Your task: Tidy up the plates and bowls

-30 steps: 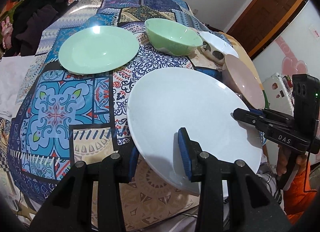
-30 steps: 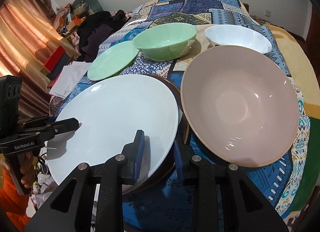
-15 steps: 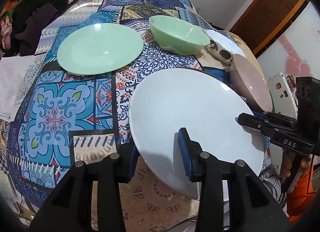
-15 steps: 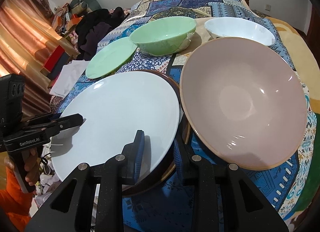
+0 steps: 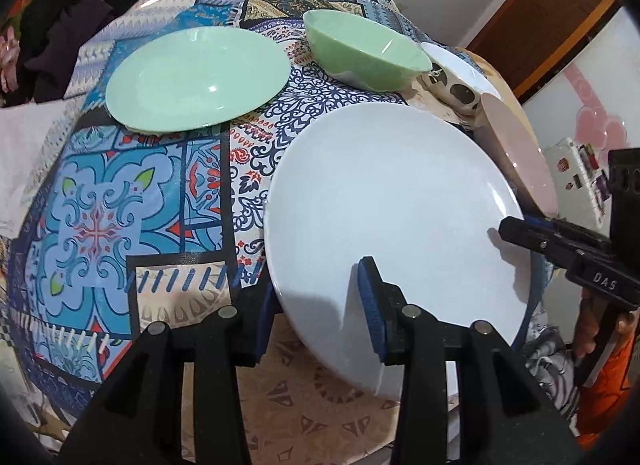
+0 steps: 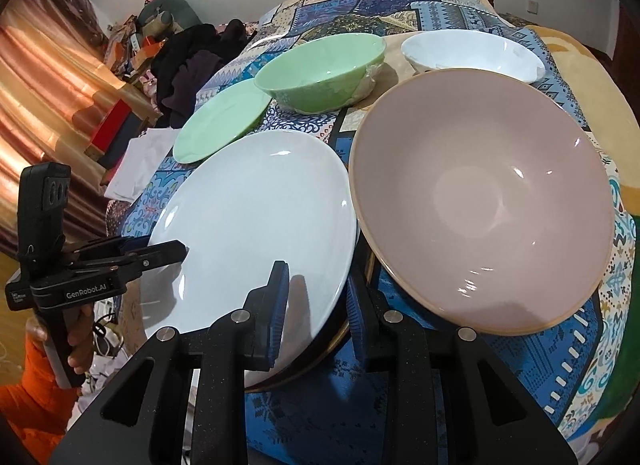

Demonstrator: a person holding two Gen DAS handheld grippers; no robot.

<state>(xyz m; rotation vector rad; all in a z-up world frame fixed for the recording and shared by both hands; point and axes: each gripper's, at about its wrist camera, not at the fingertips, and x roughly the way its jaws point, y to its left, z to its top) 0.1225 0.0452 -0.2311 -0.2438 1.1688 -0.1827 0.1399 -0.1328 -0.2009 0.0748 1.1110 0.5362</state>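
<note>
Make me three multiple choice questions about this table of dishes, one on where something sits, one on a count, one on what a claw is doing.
1. Where is the green bowl relative to the green plate?
A. stacked on it
B. beside it on the cloth, farther back
C. inside the pink bowl

2. How many bowls are on the table?
A. one
B. three
C. five

3. What are the two claws doing?
A. both gripping the white plate's rim
B. both hanging free
C. each holding a bowl

Answers:
1 B: the bowl stands next to the plate.
2 B: green, white bowl and pink bowl.
3 A: the left claw and right claw each have a pad above and below the white plate.
</note>
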